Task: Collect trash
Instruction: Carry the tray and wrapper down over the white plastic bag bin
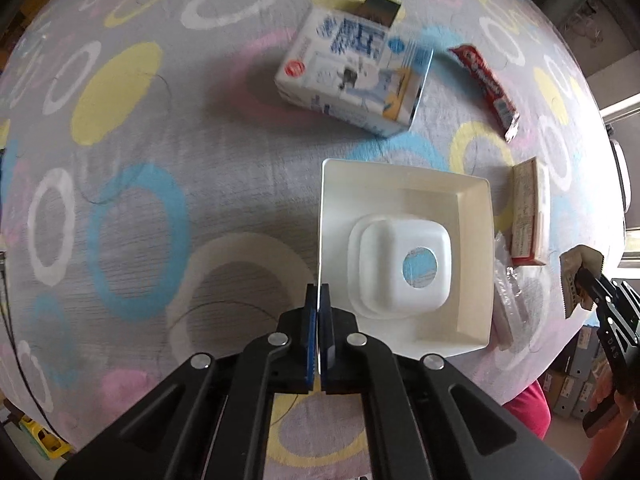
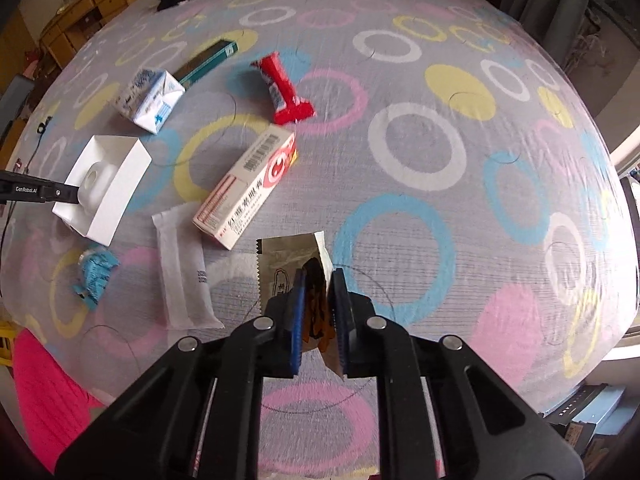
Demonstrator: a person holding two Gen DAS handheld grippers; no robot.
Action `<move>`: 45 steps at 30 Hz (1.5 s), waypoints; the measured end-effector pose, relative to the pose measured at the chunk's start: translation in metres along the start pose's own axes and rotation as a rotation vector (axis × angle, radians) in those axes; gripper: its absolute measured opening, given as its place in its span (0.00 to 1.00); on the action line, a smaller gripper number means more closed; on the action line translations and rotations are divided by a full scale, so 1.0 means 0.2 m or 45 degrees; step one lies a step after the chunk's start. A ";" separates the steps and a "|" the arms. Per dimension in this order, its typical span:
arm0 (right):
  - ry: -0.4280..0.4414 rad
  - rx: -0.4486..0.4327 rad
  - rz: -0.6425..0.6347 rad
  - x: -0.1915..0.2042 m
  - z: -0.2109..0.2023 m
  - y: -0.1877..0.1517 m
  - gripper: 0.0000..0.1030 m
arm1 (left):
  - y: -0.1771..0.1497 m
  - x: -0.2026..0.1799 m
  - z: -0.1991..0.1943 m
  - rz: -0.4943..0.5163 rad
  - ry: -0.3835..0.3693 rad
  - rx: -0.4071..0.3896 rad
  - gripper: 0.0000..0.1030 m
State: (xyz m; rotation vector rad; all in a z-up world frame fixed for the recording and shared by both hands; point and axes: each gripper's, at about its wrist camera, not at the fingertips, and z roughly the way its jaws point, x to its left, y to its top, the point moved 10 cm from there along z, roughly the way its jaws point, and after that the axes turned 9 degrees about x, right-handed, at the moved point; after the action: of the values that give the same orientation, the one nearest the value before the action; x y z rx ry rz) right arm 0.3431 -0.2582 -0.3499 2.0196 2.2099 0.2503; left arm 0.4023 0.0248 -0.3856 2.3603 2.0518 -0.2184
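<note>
Left gripper (image 1: 319,332) jaws pinching white tray (image 1: 472,216) wall, right gripper (image 2: 318,308) jaws clamping possibly foil wrapper (image 2: 288,256), medicine box (image 2: 248,184) beyond.

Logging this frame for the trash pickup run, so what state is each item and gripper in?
left gripper: shut on white box wall
white box: open, held, insert inside
right gripper: shut on torn wrapper
torn wrapper: opened, held
milk carton: lying down
red wrapper: crumpled, lying flat
medicine box: closed, lying flat
</note>
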 end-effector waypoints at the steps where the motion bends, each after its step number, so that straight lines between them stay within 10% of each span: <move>1: -0.001 -0.008 0.004 0.00 -0.03 0.01 0.14 | 0.00 0.00 -0.03 0.000 0.003 -0.011 0.01; 20: 0.007 -0.368 -0.149 0.36 -1.00 -0.06 0.13 | -0.51 -0.25 -0.87 0.153 0.109 -0.356 0.01; 30: -0.006 -0.484 -0.222 0.60 -1.32 -0.38 0.13 | -0.93 -0.32 -0.94 0.182 0.122 -0.390 0.01; 45: 0.011 -0.458 -0.237 0.75 -1.25 -0.81 0.13 | -1.36 -0.45 -0.67 0.179 0.095 -0.348 0.01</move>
State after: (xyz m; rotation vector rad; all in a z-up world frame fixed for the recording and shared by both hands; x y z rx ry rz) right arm 0.1178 -0.1297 -0.1386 1.6193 2.1517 0.5866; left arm 0.1361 -0.0119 -0.2189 2.3580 1.7979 0.1451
